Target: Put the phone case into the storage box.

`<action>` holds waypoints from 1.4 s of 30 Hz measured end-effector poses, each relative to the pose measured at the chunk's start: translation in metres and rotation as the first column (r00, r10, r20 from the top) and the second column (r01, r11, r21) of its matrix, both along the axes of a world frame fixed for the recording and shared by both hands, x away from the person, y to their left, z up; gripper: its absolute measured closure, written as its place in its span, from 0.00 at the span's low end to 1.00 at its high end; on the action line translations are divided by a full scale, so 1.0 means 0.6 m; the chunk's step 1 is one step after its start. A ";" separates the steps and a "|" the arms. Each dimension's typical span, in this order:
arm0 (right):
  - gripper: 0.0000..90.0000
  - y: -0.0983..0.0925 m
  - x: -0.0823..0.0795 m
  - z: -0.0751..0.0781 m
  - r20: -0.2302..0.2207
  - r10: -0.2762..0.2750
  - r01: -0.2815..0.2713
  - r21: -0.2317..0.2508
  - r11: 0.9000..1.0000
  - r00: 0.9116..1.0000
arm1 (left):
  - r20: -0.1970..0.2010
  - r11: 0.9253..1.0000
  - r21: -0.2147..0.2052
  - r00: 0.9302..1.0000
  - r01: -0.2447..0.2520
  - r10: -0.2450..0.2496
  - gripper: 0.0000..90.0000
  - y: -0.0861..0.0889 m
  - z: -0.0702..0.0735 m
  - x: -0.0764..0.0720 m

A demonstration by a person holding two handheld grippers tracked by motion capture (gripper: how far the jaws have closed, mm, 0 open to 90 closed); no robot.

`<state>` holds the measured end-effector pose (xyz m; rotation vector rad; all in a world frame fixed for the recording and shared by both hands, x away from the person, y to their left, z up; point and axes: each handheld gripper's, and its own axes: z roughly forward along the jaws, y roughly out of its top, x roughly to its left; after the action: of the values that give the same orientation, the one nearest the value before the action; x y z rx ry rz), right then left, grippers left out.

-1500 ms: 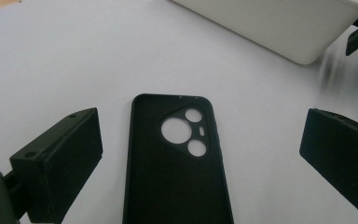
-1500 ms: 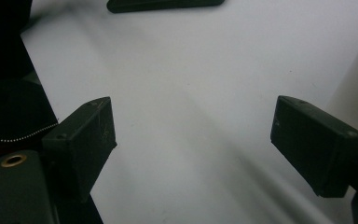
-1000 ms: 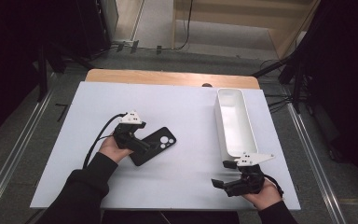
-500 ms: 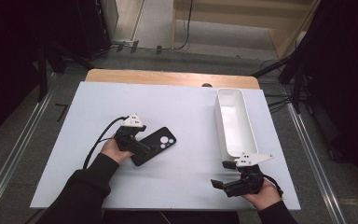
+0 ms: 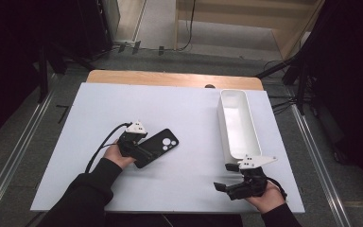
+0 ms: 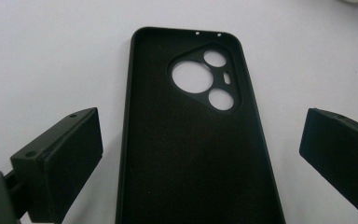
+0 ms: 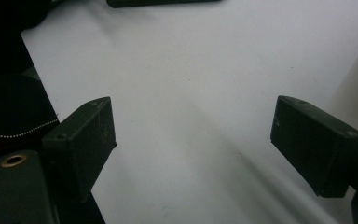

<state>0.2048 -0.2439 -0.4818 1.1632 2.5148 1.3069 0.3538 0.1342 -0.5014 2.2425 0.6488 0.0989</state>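
A black phone case (image 6: pixel 193 140) lies hollow side up on the white table (image 5: pixel 75 142) — matte, soft-looking lining, rounded corners, a triangular camera cut-out with three round holes. It sits between the left gripper (image 6: pixel 200 154)'s blocky black fingers (image 6: pixel 70 154), which stand spread wide and clear of its edges. The right gripper (image 5: pixel 222 187) — fingers likewise spread, gripping nothing — hovers near a long white plastic bin (image 5: pixel 227 127).
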 end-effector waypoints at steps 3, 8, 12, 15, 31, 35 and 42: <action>0.14 0.000 0.000 0.000 0.000 -0.001 0.001 -0.001 1.000 1.000 | 0.011 1.000 0.026 1.000 0.012 -0.013 0.00 -0.005 -0.005 -0.003; 0.14 0.000 -0.001 0.000 -0.001 -0.001 0.001 -0.001 1.000 1.000 | 0.036 0.997 0.069 0.999 0.016 -0.019 0.00 -0.010 -0.015 -0.006; 0.14 0.000 -0.001 0.000 -0.002 0.001 -0.001 -0.004 1.000 1.000 | 0.054 0.996 0.084 0.998 0.012 -0.016 0.00 -0.013 -0.016 -0.009; 0.14 0.001 -0.001 0.000 -0.002 0.002 -0.002 -0.005 1.000 1.000 | 0.081 0.993 0.119 0.996 0.010 -0.020 0.00 -0.018 -0.018 -0.014; 0.14 0.002 -0.001 -0.001 -0.002 0.009 -0.009 -0.012 1.000 1.000 | 0.115 0.993 0.110 0.993 -0.038 0.025 0.12 -0.018 -0.017 -0.024; 0.14 0.003 -0.001 -0.001 -0.006 0.008 -0.008 -0.014 1.000 1.000 | 0.114 0.993 0.108 0.993 -0.041 0.029 0.14 -0.018 -0.017 -0.024; 0.14 0.004 -0.001 -0.001 -0.007 0.009 -0.009 -0.017 1.000 1.000 | 0.118 0.993 0.110 0.993 -0.045 0.032 0.14 -0.018 -0.016 -0.024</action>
<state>0.2040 -0.2417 -0.4824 1.1563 2.5336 1.2829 0.3391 0.1236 -0.5112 2.3126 0.6380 0.2892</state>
